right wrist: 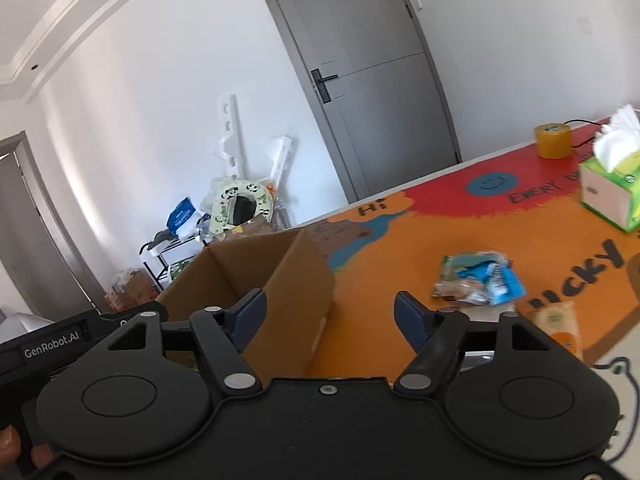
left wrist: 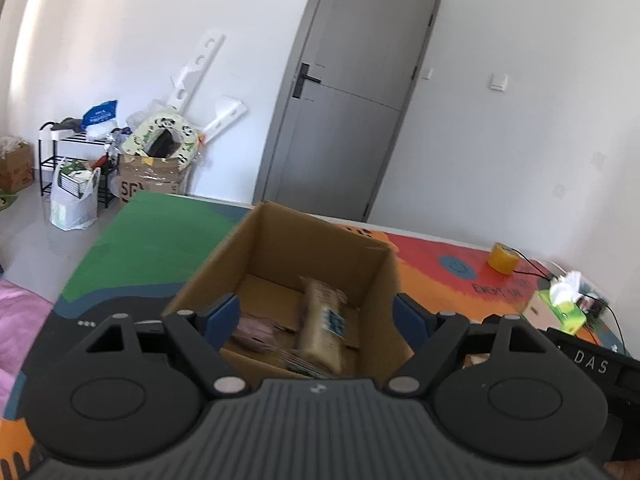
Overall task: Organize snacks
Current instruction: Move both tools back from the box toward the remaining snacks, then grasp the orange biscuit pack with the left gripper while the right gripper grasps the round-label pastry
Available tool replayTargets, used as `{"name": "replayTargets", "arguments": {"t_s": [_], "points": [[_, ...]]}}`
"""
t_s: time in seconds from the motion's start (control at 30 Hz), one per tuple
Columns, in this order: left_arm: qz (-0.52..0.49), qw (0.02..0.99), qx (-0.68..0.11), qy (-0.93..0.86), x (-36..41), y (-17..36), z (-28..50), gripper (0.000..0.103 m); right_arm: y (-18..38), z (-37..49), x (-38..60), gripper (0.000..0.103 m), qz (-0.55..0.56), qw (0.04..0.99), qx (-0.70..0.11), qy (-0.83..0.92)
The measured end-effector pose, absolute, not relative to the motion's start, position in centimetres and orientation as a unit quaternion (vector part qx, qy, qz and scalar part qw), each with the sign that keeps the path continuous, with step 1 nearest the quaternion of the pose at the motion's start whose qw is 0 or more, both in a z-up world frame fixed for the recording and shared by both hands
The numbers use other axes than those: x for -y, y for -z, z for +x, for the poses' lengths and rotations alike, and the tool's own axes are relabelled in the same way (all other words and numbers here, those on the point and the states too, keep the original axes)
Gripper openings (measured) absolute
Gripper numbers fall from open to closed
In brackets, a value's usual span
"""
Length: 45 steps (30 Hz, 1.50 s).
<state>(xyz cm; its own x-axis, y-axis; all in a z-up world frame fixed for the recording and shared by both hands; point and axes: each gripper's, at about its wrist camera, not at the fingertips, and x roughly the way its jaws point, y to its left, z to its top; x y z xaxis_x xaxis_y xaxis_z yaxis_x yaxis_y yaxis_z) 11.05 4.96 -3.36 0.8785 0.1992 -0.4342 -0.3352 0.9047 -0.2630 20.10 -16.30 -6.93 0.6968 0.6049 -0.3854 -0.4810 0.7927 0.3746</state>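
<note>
Beige snack pack [left wrist: 322, 330] lengthwise (slightly tilted), cardboard box [left wrist: 352, 248]

My cardboard box [left wrist: 280, 280] stands upright and open-topped on the bench [right wrist: 400, 280], toward its far left part, and from my left view I can see a long tan packet [left wrist: 322, 326] with a blue-and-white label lying slanted on the box floor, beside a pinkish packet [left wrist: 256, 332] at its left. Out on the bench's orange area, right of the box and well apart from it, a small heap of snack packets [right wrist: 478, 280] lies flat, blue wrappers over a greenish one. A pale orange packet [right wrist: 560, 326] lies nearer the bench's near edge.
</note>
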Motion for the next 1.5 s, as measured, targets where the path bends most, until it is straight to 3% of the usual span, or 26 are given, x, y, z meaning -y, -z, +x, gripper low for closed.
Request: {"name": "replayTargets", "arguments": {"t_s": [0.2, 0.6, 1.13, 1.37, 1.5], "points": [[-0.158, 0.954, -0.219, -0.132, -2.6, 3.5, 11.6, 0.088, 7.0, 19.6, 18.7, 0.086, 0.123, 0.912, -0.256, -0.295], [-0.139, 0.957, -0.237, -0.096, 1.2, 3.5, 11.4, 0.089, 7.3, 19.4, 22.5, 0.094, 0.122, 0.916, -0.261, -0.277], [-0.118, 0.964, -0.234, -0.042, 6.1, 4.3, 13.2, 0.089, 8.7, 19.7, 27.8, 0.094, 0.133, 0.923, -0.269, -0.239], [-0.118, 0.962, -0.243, -0.032, 7.2, 5.5, 14.2, 0.086, 10.1, 20.4, 28.1, 0.085, 0.133, 0.919, -0.287, -0.237], [-0.117, 0.959, -0.256, -0.026, 7.5, 6.7, 15.1, 0.078, 11.1, 20.8, 27.9, 0.080, 0.134, 0.913, -0.299, -0.243]]}}
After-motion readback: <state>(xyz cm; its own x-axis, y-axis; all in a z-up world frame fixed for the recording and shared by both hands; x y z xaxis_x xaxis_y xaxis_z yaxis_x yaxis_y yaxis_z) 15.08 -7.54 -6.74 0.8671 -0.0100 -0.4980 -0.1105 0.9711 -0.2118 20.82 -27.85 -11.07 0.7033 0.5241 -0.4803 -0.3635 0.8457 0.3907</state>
